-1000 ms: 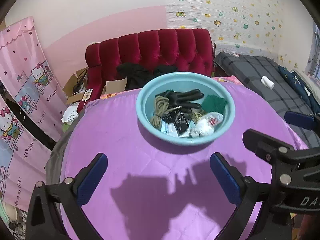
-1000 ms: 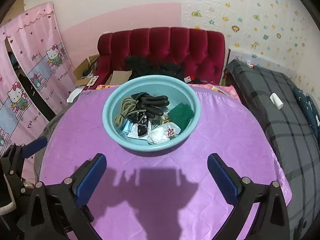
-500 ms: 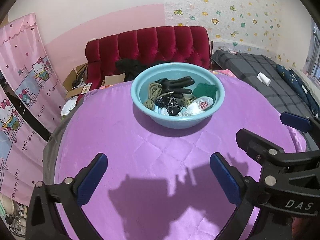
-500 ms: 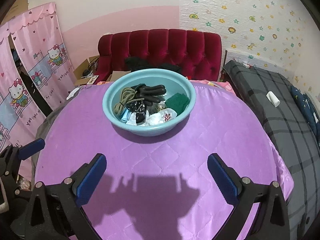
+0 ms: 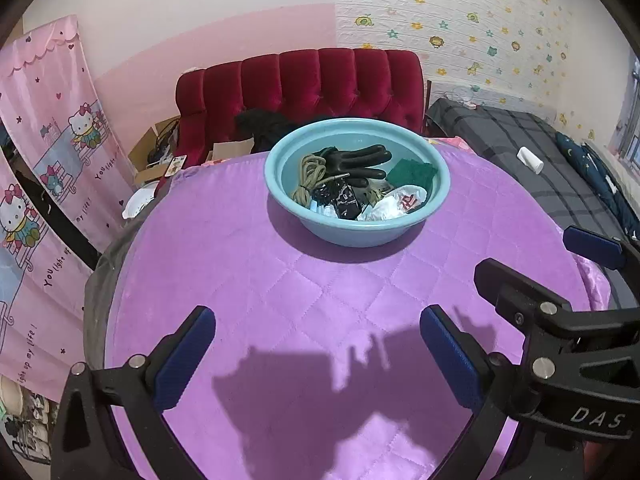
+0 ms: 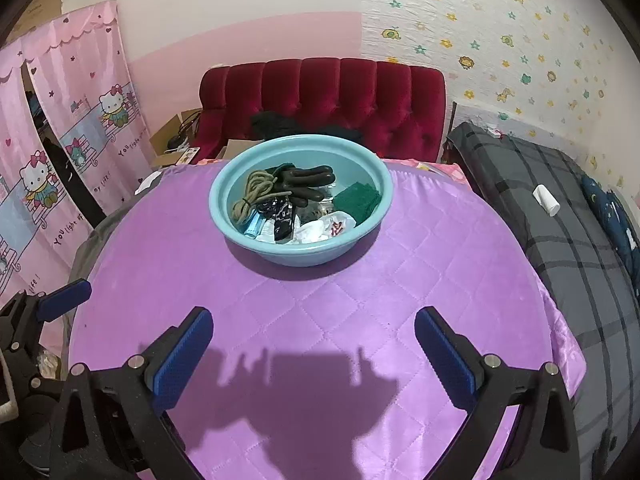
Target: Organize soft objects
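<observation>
- Pink walls and star-patterned wallpaper back a red tufted sofa [image 5: 312, 84], with Hello Kitty curtains [image 6: 80, 128] hanging at the left and a grey plaid bed [image 6: 560, 208] at the right.
- Purple quilted tablecloth [image 6: 320, 320] covers the table that fills the middle of both views, with shadows of the grippers falling on its near part.
- Left gripper [image 5: 318, 348] hangs over the near edge of the cloth, its blue-padded fingers spread wide apart with nothing between them.
- Right gripper [image 6: 314, 346] sits just beside it, likewise spread wide and empty; each gripper shows at the edge of the other's view.
- Light blue basin [image 5: 434, 160] stands on the far part of the cloth, well apart from both grippers, and holds all the soft objects.
- Black rubber glove [image 5: 364, 158] lies across the back of the basin, fingers pointing right.
- Green cloth [image 6: 358, 200] rests against the basin's right inner wall.
- Tan coiled rope [image 6: 252, 196] lies along the left inner wall.
- White plastic bag [image 5: 396, 204] with red print sits at the front, next to a glossy black packet [image 6: 284, 220].
</observation>
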The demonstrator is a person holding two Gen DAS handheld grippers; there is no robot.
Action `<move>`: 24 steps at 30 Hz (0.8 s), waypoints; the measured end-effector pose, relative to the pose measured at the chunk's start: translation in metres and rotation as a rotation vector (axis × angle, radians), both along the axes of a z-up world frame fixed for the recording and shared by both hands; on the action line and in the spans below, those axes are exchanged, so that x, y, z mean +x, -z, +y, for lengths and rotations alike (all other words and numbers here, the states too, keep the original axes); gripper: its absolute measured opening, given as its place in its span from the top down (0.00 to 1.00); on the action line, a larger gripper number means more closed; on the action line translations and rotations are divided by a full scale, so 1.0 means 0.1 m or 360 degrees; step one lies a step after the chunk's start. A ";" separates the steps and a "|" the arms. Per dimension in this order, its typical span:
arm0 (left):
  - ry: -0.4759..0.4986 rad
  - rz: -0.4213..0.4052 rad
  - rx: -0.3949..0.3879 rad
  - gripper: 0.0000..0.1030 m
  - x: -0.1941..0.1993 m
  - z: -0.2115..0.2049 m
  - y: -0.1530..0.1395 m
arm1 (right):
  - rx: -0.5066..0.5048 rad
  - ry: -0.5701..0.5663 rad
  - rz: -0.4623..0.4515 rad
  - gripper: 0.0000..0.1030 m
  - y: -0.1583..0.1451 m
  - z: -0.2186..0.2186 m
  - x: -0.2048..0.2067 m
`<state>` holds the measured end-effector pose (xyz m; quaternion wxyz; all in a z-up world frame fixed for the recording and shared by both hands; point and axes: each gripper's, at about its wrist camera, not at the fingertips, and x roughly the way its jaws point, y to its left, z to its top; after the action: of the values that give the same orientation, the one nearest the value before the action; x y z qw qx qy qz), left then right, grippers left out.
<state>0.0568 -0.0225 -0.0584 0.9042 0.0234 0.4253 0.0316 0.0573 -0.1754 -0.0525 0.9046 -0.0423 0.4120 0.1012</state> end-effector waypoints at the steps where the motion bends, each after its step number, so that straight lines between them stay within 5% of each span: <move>1: -0.0003 -0.0001 -0.0001 0.00 0.00 0.00 0.00 | 0.0000 0.0000 -0.0004 0.00 0.00 0.00 -0.01; 24: -0.0013 -0.0038 0.0000 0.00 -0.07 -0.01 -0.07 | 0.0020 -0.0002 -0.0041 0.00 -0.07 -0.01 -0.08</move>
<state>0.0499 -0.0234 -0.0517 0.9090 0.0213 0.4147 0.0355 0.0494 -0.1760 -0.0453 0.9100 -0.0384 0.3995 0.1038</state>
